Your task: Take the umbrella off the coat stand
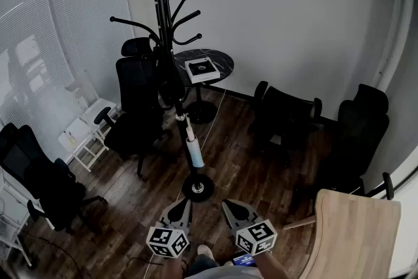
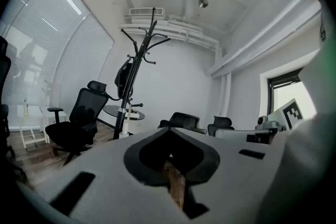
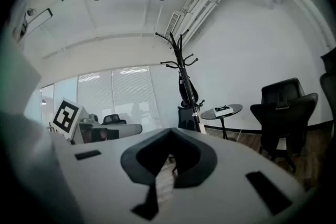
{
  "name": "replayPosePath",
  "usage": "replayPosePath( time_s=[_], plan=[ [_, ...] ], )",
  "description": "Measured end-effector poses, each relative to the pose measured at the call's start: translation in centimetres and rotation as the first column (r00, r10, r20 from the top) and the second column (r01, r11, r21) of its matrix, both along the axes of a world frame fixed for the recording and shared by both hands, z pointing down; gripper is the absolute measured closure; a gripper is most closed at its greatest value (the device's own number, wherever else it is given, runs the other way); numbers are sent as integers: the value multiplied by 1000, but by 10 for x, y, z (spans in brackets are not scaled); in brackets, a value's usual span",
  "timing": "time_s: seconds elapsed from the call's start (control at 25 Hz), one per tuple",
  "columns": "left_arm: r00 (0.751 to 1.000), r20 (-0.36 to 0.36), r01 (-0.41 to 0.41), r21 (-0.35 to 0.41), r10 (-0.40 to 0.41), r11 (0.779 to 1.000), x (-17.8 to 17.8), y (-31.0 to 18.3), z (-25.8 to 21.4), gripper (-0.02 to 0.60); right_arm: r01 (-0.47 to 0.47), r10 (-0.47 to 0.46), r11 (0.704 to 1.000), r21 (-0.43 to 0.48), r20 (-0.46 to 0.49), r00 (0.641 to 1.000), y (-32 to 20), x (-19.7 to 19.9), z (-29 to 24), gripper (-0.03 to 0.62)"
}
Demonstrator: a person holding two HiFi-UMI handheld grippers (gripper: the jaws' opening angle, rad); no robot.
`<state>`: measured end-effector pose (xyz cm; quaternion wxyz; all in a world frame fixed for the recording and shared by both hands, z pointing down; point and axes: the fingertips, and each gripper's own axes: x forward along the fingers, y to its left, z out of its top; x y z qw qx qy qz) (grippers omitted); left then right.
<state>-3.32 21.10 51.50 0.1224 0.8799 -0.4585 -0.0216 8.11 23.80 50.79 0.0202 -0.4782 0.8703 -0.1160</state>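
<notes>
The approach was judged to be in hand: the left gripper [image 1: 179, 204] and right gripper [image 1: 233, 206] were held low, jaws together on nothing, well apart from the coat stand [image 1: 159, 3]. The umbrella [image 1: 189, 140] was hung along its pole, handle downward. A forward reach with jaws parted would be called for. An office chair [image 1: 134, 104] just beside the stand could be snagged; a round bench [image 1: 222, 61] stood behind.
</notes>
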Motion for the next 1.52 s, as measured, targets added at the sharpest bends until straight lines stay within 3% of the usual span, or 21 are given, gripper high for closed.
replayPosePath(
  time_s=[0.24,0.44,0.92,1.2,1.52],
  plan=[
    [999,-47,-23,-23,22,999,2,7,1,561,6,-6,1000,-1,-24,1000,5,-1,4,583],
    [999,-36,-28,-28,27,999,6,9,-2,561,10,-10,1000,-7,-60,998,9,-4,10,583],
    [999,-28,-43,-53,41,998,12,-7,11,561,7,-8,999,-53,-20,1000,-12,1,27,582],
    [998,-56,-33,-63,30,997,8,-66,19,561,9,-11,994,-109,-17,1000,-62,-2,50,582],
    [998,-61,-29,-88,24,996,6,-174,35,561,0,-7,991,-131,-47,999,-167,3,59,582]
  ],
)
